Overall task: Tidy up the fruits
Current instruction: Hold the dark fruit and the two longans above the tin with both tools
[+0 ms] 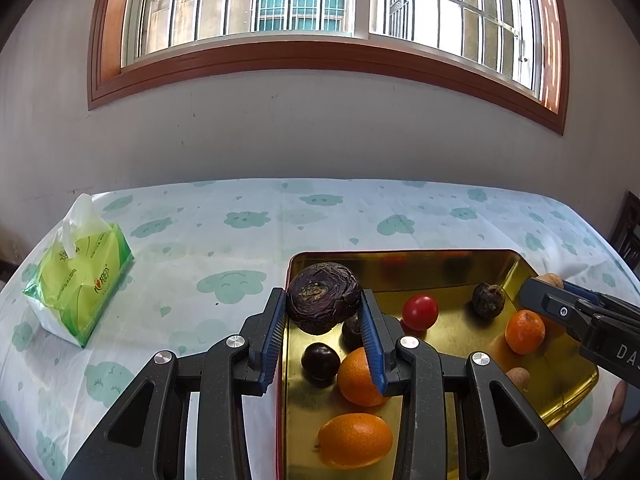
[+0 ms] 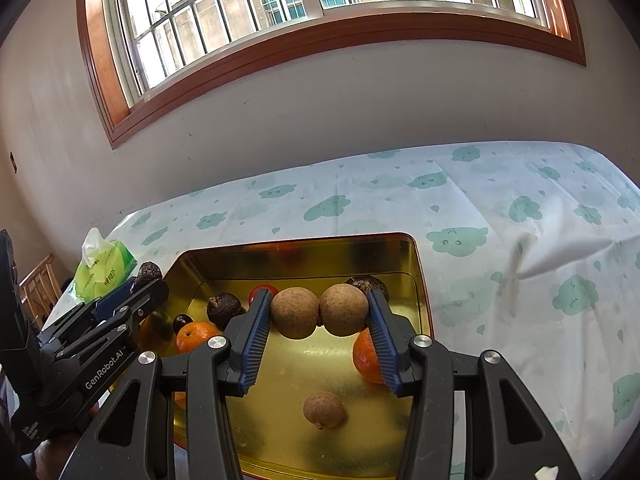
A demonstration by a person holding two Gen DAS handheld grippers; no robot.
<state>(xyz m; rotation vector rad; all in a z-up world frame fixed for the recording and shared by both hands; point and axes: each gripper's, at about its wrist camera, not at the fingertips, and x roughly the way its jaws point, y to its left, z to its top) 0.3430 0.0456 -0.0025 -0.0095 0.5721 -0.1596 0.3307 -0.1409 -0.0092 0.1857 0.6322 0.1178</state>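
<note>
Here, over a gold tin tray (image 1: 560, 408) on a cloud-print tablecloth (image 1: 240, 240), the left gripper (image 1: 324, 312) clamps a dark, wrinkled purple fruit (image 1: 322, 296) between its blue pads above the tray's left rim. The right gripper (image 2: 320, 316) pinches two brown round fruits (image 2: 296, 312) side by side above the tray's middle. Below them in the tray lie oranges (image 1: 356, 440), a loose brown fruit (image 2: 324, 409), a red tomato (image 1: 420, 312) and smaller dark fruits (image 1: 320, 360). Farther left stands a green tissue pack (image 1: 80, 280), and beyond the table a barred window (image 1: 320, 0).
</note>
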